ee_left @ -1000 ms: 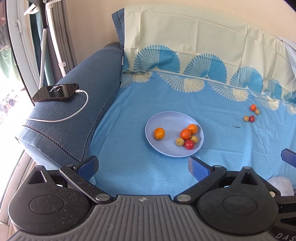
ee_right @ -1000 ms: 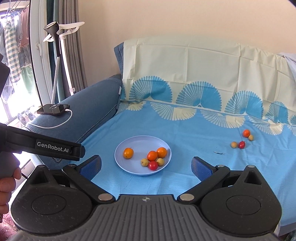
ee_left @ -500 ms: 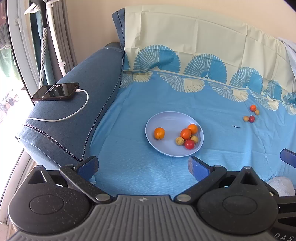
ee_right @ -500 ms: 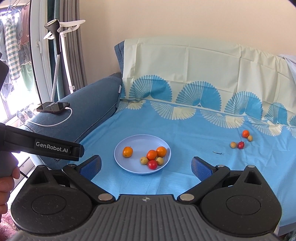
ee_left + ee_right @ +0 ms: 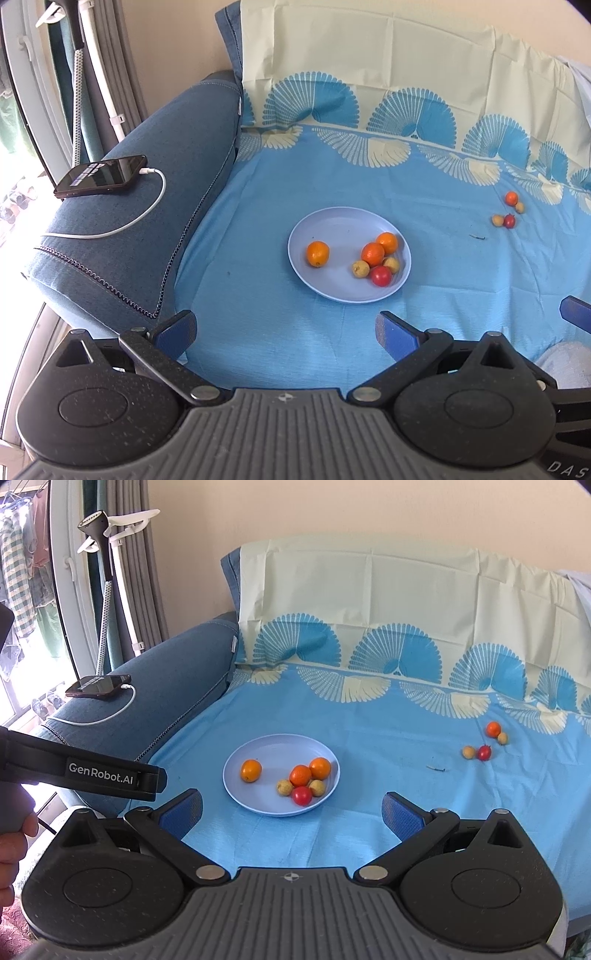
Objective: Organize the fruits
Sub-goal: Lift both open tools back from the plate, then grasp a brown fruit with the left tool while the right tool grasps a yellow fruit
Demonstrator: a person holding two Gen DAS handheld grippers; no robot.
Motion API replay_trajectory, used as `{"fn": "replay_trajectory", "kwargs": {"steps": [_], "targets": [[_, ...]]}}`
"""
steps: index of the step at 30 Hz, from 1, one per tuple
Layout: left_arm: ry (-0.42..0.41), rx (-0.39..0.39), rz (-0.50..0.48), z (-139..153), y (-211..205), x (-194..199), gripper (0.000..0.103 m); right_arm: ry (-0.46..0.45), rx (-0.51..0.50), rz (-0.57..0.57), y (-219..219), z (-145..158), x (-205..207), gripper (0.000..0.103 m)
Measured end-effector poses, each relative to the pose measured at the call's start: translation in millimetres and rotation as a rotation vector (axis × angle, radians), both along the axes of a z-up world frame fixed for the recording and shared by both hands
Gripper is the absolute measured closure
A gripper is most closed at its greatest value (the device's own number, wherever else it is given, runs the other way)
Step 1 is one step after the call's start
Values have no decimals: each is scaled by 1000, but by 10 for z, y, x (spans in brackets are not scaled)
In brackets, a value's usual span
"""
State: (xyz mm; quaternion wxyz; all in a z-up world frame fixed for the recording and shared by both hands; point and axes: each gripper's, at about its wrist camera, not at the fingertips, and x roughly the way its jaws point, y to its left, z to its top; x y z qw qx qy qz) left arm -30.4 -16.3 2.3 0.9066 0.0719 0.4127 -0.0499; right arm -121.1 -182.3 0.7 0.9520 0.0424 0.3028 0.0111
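A pale blue plate (image 5: 332, 225) (image 5: 273, 747) sits on the blue sheet of the sofa seat. It holds three orange fruits, two small yellow ones and a red one (image 5: 381, 275) (image 5: 302, 795). Several loose fruits lie on the sheet at the far right: an orange one (image 5: 511, 198) (image 5: 493, 729), two yellow ones and a red one (image 5: 509, 220) (image 5: 484, 752). My left gripper (image 5: 286, 332) is open and empty, in front of the plate. My right gripper (image 5: 293, 812) is open and empty, also short of the plate.
A phone (image 5: 100, 176) on a white charging cable (image 5: 147, 210) lies on the blue sofa armrest (image 5: 147, 229) at left. The sofa back (image 5: 406, 602) rises behind. A garment steamer stand (image 5: 105, 554) is by the window. A small dark twig (image 5: 436, 768) lies on the sheet.
The right wrist view has drifted slightly back and up, so the plate sits a little higher in it. The left view is almost unchanged. Both grippers stay open.
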Motion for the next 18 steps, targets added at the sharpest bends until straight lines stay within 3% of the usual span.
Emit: {"fn": "replay_trajectory", "kwargs": {"steps": [11,18], "targets": [[50,36,-34,-92,-371,356,0,36,52,-76,-332,-182,202,1],[91,42,-111,-196,-918,673,0,41,70,-245,-936,-310,283,1]]}}
